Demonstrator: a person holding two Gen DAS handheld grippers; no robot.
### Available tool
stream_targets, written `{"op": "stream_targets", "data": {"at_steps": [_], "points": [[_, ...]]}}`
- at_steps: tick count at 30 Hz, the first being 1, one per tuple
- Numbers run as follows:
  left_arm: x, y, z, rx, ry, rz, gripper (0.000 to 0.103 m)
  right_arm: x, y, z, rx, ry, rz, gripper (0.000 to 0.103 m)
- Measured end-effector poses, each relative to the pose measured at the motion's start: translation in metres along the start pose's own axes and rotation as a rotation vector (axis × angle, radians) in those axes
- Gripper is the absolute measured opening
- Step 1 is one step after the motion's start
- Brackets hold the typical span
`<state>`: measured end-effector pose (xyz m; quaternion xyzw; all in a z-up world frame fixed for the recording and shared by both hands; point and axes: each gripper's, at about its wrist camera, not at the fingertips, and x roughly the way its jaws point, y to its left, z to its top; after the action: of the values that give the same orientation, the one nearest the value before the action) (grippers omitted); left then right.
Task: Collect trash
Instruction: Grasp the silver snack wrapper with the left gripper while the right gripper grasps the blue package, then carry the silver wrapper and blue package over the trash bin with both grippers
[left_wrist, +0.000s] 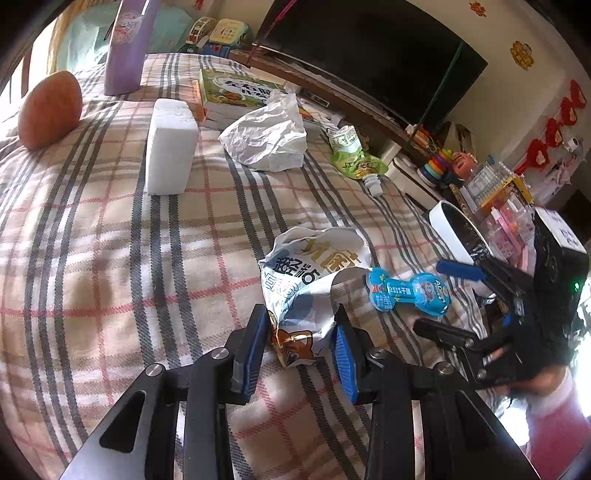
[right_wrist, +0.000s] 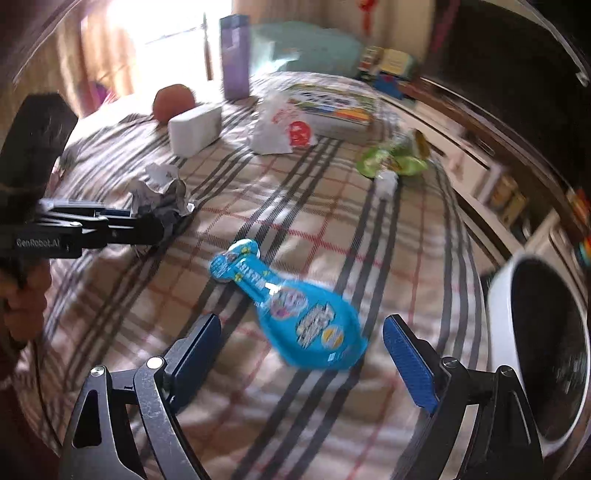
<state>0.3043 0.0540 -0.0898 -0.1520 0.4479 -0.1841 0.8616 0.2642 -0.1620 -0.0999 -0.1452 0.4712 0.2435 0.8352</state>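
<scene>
My left gripper (left_wrist: 301, 338) clamps the crumpled wrapper (left_wrist: 314, 280), lower centre. My right gripper (right_wrist: 301, 350) gapes empty over the blue packet (right_wrist: 295, 306), mid-frame. Best: straddle the packet's wide end, then pinch.

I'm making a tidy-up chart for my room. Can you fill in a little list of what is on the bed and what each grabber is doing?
surface: plaid blanket
left hand-held gripper: shut on the crumpled wrapper
right hand-held gripper: open, holding nothing, blue packet lying on the blanket in front of its jaws
bin: white bin at the blanket's edge, near the right hand-held gripper
other trash: white paper bag, green pouch
also there: white block, purple bottle, books, orange ball
</scene>
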Motion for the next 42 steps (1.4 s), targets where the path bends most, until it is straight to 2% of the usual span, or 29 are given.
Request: {"op": "stream_targets", "data": {"at_steps": [5,7,8,9,10,15,24,32,42], "points": [[-0.001,-0.008,-0.002,-0.010,-0.007,0.035,0.033,0.015,-0.007,0.009,-0.093,0.050,0.053,0.088],[-0.002,-0.012,-0.003,-0.018,-0.012,0.047,0.033,0.019,-0.009,0.005,-0.085,0.067,0.077,0.076],[-0.003,-0.014,-0.004,-0.023,-0.015,0.054,0.033,0.019,-0.010,0.003,-0.076,0.061,0.088,0.071],[-0.004,-0.016,-0.004,-0.027,-0.017,0.058,0.032,0.016,-0.011,0.001,-0.057,0.039,0.088,0.059],[-0.005,-0.019,-0.005,-0.031,-0.019,0.060,0.032,0.015,-0.012,-0.001,-0.040,0.031,0.083,0.055],[-0.007,-0.042,-0.007,-0.010,-0.019,0.046,0.031,-0.005,-0.028,-0.019,0.182,-0.022,0.065,0.055],[0.001,-0.101,-0.011,0.099,0.004,0.001,0.030,-0.050,-0.050,-0.056,0.425,-0.139,0.048,0.055],[0.016,-0.145,-0.009,0.194,0.032,-0.019,0.030,-0.081,-0.082,-0.086,0.539,-0.185,0.017,0.055],[0.036,-0.182,-0.003,0.267,0.050,-0.014,0.030,-0.097,-0.102,-0.101,0.565,-0.210,-0.015,0.055]]}}
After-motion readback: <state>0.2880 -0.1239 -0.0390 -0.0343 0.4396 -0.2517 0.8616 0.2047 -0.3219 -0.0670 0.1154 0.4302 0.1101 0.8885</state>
